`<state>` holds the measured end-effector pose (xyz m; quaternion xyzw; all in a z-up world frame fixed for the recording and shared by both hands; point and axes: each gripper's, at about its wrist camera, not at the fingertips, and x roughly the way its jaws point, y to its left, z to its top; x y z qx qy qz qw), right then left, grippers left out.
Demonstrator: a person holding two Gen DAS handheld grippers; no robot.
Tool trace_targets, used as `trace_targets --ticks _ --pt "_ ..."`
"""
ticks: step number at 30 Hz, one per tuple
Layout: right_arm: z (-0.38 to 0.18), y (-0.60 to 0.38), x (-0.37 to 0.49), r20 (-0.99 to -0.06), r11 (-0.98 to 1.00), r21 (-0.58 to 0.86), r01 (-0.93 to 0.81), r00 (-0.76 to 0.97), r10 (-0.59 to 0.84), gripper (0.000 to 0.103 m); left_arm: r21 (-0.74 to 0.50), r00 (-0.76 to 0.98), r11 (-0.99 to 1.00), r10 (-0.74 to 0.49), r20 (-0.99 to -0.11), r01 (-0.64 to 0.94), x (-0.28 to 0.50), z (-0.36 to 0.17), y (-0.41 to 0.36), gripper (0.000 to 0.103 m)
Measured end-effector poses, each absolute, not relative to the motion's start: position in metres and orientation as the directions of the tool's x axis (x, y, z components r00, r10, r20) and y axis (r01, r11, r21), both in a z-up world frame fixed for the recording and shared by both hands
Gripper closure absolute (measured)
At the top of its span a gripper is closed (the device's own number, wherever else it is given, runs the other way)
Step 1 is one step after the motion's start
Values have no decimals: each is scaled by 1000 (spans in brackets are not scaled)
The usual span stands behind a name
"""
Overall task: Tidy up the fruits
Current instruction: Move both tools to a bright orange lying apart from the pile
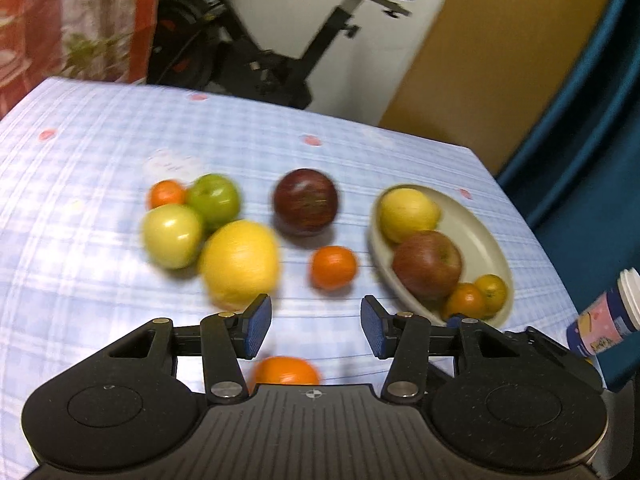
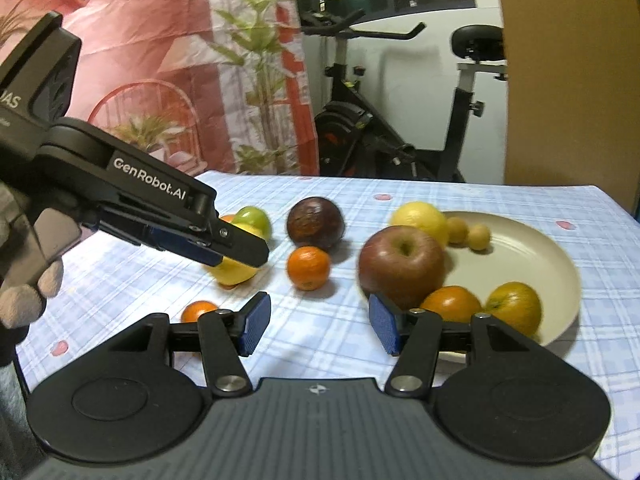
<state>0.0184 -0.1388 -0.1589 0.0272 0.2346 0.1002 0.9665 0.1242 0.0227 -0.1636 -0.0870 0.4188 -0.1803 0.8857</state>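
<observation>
The left gripper [image 1: 316,326] hangs above the table with its blue-padded fingers [image 1: 257,326] spread wide and nothing between them. The right gripper [image 2: 318,324] is equally wide open and empty, low over the checked tablecloth [image 2: 320,344]. Just ahead of the left gripper, loose on the cloth, lie a large yellow citrus [image 1: 240,264], a small mandarin [image 1: 333,267] and, close under the gripper body, another mandarin [image 1: 286,372]. Farther off sit two green apples [image 1: 172,236], touching each other, with a small orange fruit [image 1: 166,194] behind them, and a dark red apple [image 1: 306,201] standing apart. To the right is a cream plate [image 2: 540,256] that already holds a red apple [image 2: 402,266], a lemon [image 2: 422,218], two orange citrus fruits [image 2: 452,304] and two small tan fruits [image 2: 468,234]. From the right wrist view, the left gripper appears from the side, reaching over the yellow citrus, held by a gloved hand [image 2: 24,288]. An exercise bike [image 2: 400,128] stands behind the table, and a printed cup [image 1: 608,314] sits at the table's right edge. The fruits are round and the cloth is smooth, so a glancing touch could likely send one rolling toward an edge; the large citrus may be too wide to grip securely; the red apple sits near the plate's rim and could be knocked off.
</observation>
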Motion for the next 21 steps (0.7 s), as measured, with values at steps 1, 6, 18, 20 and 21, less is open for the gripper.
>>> trace_targets --ticks 1,6,18,20,21 --pt "-159 -137 19 -450 978 96 -185 868 208 45 -311 586 922 -386 -712 229 124 -165 30 51" --pt "-162 -129 25 -472 971 102 -217 849 239 45 -314 589 935 -348 -729 164 122 -171 58 51" --pt "-174 -82 47 -532 915 53 -401 764 365 47 -390 566 908 -403 -719 152 116 -187 73 51" --pt "-176 -75 49 -542 905 35 -424 753 373 48 -397 554 903 -416 -721 162 113 -191 73 51" --pt "-177 -73 51 -547 901 31 -432 748 377 49 -401 548 901 -423 -722 167 111 -192 72 51"
